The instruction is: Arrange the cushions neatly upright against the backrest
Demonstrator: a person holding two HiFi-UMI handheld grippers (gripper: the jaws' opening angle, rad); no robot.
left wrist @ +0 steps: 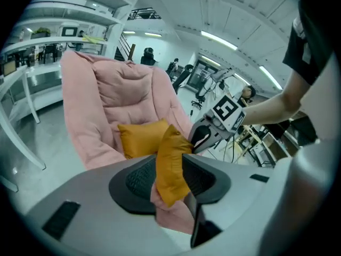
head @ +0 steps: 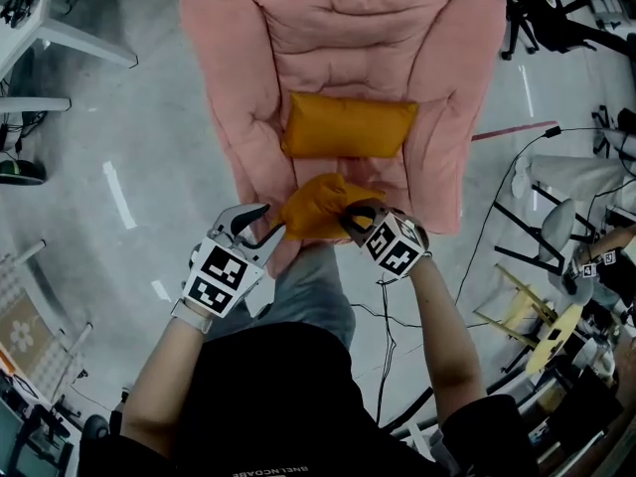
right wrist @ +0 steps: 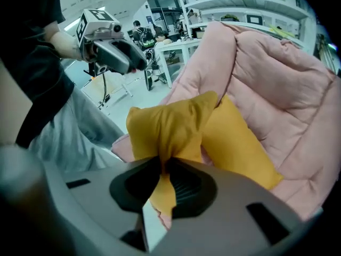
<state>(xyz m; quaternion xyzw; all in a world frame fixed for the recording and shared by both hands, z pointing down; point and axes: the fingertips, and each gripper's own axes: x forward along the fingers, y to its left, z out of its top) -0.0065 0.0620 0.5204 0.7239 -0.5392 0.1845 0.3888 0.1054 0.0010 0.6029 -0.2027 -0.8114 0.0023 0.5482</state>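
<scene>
A pink padded armchair (head: 348,28) stands in front of me. One orange cushion (head: 348,125) lies flat across its seat against the backrest. A second orange cushion (head: 316,205) hangs crumpled at the seat's front edge between both grippers. My right gripper (head: 353,217) is shut on that cushion's right corner; in the right gripper view the fabric (right wrist: 170,124) bunches up from the pinched jaws (right wrist: 164,177). My left gripper (head: 266,223) is at its left end. In the left gripper view the cushion's edge (left wrist: 171,159) stands between the parted jaws (left wrist: 169,177), not pinched.
My grey-trousered leg (head: 308,286) is right against the chair's front. White desks (head: 60,28) stand at the left, a black office chair (head: 537,8) at the top right, folding chairs (head: 537,227) and a floor cable (head: 497,207) at the right.
</scene>
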